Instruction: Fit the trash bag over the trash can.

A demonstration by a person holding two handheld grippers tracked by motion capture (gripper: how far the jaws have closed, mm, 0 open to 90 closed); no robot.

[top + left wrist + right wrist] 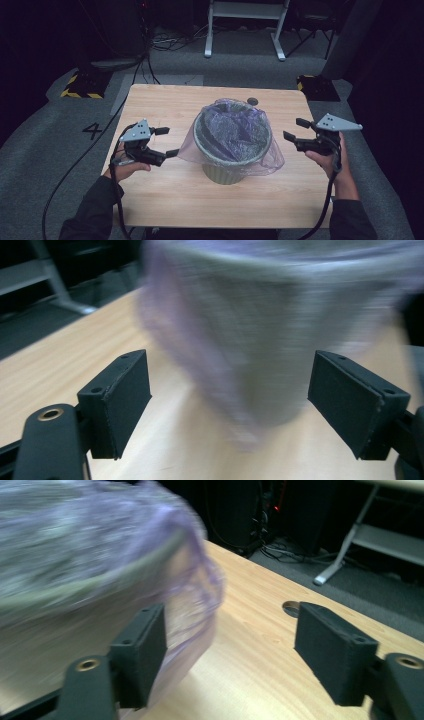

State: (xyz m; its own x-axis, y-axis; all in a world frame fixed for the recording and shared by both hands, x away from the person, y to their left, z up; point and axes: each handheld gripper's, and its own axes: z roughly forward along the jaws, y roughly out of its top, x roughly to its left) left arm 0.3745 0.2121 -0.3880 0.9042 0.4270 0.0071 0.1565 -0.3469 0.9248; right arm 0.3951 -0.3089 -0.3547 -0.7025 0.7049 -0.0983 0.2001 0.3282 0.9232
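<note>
Looking down, we see a grey-green bin standing in the middle of a wooden table, lined with a thin purple bag whose edge drapes over the rim. We hold the left gripper just beside the bag's left fold and the right gripper just right of the bin. Both sets of jaws stand wide open, holding nothing.

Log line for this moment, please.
left gripper: open, beside bin | right gripper: open, beside bin | purple bag: lining bin, draped over rim
</note>
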